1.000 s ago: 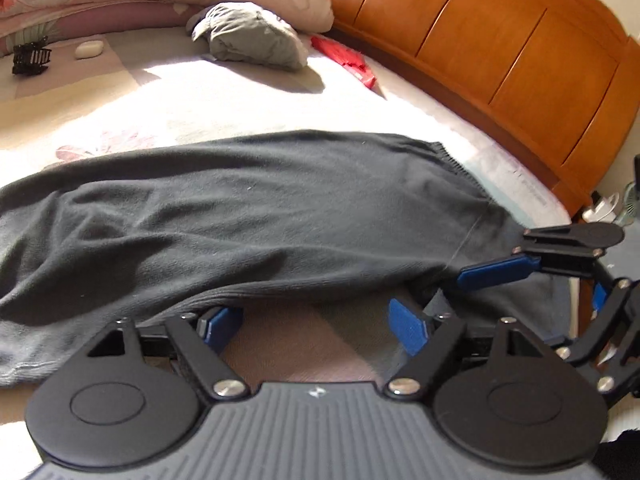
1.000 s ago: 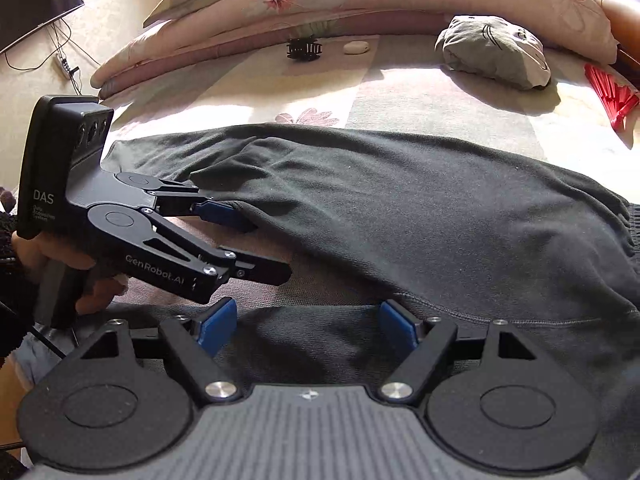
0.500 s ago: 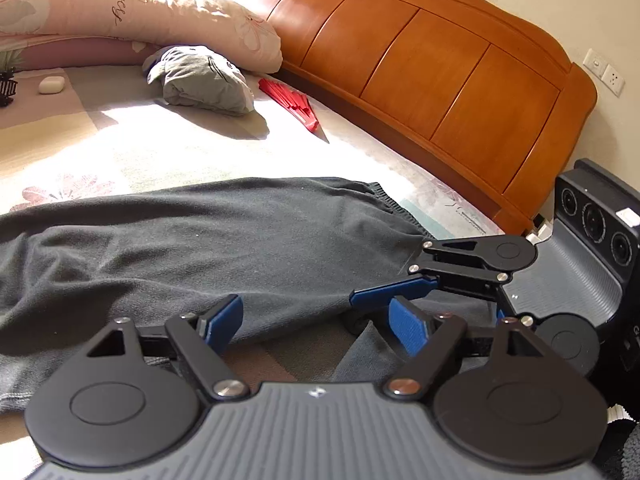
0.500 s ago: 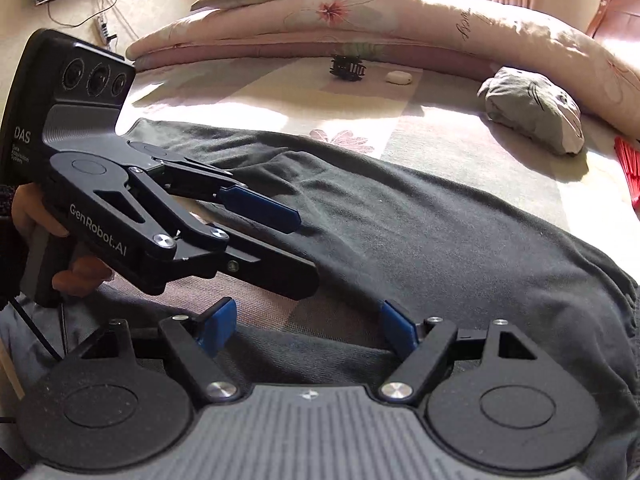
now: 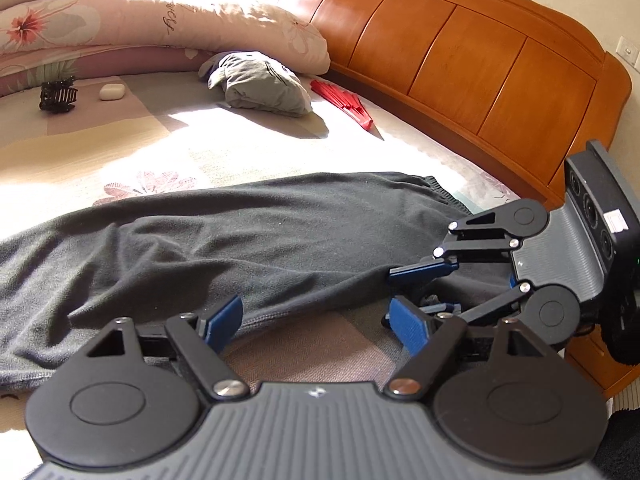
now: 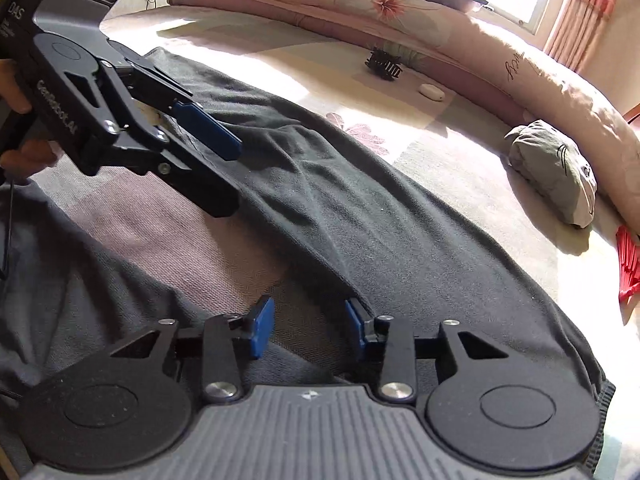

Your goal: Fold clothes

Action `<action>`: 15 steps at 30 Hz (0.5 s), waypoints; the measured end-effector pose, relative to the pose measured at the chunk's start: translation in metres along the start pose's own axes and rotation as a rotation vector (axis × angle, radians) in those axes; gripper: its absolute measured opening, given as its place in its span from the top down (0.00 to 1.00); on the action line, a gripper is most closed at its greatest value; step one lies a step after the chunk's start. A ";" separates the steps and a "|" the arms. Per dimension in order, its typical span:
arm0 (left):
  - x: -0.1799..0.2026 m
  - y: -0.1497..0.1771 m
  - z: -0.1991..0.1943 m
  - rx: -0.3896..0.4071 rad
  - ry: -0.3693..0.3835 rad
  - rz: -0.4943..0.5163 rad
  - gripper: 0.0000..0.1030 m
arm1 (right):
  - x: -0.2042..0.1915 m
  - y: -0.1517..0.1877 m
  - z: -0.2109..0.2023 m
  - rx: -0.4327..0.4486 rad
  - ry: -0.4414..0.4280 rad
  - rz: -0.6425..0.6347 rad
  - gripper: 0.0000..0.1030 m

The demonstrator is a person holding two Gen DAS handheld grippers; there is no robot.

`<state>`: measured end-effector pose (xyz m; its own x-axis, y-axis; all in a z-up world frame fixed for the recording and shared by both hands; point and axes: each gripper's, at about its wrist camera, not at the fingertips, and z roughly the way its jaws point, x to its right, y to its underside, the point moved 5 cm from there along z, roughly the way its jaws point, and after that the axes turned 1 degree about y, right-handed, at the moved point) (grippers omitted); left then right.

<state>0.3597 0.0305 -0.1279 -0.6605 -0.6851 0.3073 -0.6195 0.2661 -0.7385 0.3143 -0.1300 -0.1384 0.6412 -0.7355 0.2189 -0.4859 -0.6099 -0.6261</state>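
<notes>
A dark grey garment (image 5: pixel 240 240) lies spread lengthwise on the bed (image 5: pixel 180 148). My left gripper (image 5: pixel 316 326) is open, and the garment's near hem runs just in front of its blue pads. In the right wrist view the left gripper (image 6: pixel 236 176) hovers over the garment (image 6: pixel 360 208), held by a hand. My right gripper (image 6: pixel 310 326) is closing. Dark cloth lies between its pads, but they do not press on it. In the left wrist view the right gripper (image 5: pixel 400 290) stands on edge at the garment's end near the headboard.
A wooden headboard (image 5: pixel 460 64) borders the bed on the right. Long floral pillows (image 5: pixel 160 24) line the far side. A grey folded bundle (image 5: pixel 260 84), a red fan (image 5: pixel 344 100), a black hair claw (image 5: pixel 58 94) and a small white case (image 5: pixel 112 92) lie beyond the garment.
The right gripper has rolled onto its side and its jaws have narrowed over the cloth. The left gripper has shifted and swung towards the headboard, still open.
</notes>
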 end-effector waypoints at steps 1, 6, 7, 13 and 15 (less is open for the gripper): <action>0.001 0.001 -0.001 -0.001 -0.001 0.006 0.22 | 0.000 -0.001 0.000 0.001 0.008 -0.016 0.63; 0.003 0.003 -0.001 -0.003 -0.005 0.024 0.22 | -0.006 -0.004 0.001 0.007 0.062 -0.127 0.73; 0.003 0.004 -0.002 -0.003 -0.003 0.023 0.22 | -0.007 -0.004 0.003 0.002 0.069 -0.149 0.73; 0.003 0.008 -0.006 0.000 -0.011 0.016 0.22 | -0.004 -0.002 0.019 -0.023 0.108 -0.207 0.87; 0.003 0.010 -0.008 -0.001 -0.016 0.017 0.22 | -0.004 -0.002 0.018 -0.017 0.113 -0.202 0.93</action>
<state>0.3482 0.0365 -0.1296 -0.6641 -0.6914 0.2845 -0.6086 0.2789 -0.7428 0.3236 -0.1206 -0.1520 0.6564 -0.6256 0.4216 -0.3651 -0.7524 -0.5482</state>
